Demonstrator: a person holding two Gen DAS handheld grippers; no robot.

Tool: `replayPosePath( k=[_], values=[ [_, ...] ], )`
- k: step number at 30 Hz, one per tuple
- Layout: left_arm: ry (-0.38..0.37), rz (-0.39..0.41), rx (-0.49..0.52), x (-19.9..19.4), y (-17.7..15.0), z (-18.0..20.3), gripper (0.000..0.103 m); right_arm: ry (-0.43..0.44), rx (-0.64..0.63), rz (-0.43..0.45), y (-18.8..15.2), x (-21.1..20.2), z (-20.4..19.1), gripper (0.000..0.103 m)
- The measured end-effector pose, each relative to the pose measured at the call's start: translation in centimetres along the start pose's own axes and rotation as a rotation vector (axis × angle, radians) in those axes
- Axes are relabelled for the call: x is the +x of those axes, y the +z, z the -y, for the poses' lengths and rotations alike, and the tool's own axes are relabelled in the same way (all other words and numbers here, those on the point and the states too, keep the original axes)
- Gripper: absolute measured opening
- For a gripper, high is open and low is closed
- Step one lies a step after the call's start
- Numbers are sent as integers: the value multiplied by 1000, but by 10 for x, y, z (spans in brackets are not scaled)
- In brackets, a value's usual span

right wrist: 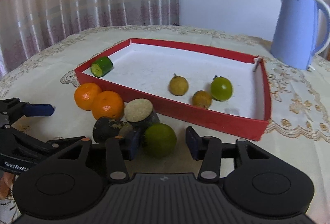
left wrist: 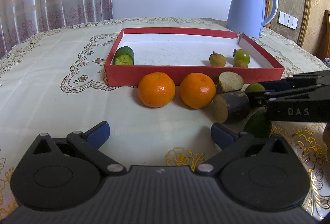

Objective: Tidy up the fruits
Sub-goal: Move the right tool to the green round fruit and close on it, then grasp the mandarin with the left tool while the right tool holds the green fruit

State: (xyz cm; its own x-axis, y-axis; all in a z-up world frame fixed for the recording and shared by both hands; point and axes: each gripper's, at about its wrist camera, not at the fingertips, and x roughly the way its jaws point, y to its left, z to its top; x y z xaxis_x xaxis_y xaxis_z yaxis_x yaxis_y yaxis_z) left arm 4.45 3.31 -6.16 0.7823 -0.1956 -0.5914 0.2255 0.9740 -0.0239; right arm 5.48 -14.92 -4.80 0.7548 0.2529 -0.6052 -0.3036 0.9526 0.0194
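Lime (right wrist: 159,140) sits between right hand-held gripper (right wrist: 163,143) fingers.

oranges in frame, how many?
2. Both sit on the tablecloth against the red tray's near wall: left orange and right orange, side by side. None visible in the tray.

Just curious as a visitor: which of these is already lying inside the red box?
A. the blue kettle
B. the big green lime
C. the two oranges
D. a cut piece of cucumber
D: the cucumber piece lies in a corner of the red box, while the oranges and the lime sit on the tablecloth outside it.
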Motion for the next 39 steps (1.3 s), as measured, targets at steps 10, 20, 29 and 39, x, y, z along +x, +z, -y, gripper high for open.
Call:
replayPosePath(
  k=[10,20,29,39],
  values=[
    [20,40,-41,-6,0,-6,103,-102,-30,25,-13,-8,1,34],
    [156,108,53,-6,26,-3,103,-68,19,22,-17,-8,11,34],
    [109,21,-36,27,39,-21,103,-64,23,22,-17,-8,11,34],
    [47,-36,-69,42,45,-26,92,-61,26,22,-17,-8,11,34]
  ],
)
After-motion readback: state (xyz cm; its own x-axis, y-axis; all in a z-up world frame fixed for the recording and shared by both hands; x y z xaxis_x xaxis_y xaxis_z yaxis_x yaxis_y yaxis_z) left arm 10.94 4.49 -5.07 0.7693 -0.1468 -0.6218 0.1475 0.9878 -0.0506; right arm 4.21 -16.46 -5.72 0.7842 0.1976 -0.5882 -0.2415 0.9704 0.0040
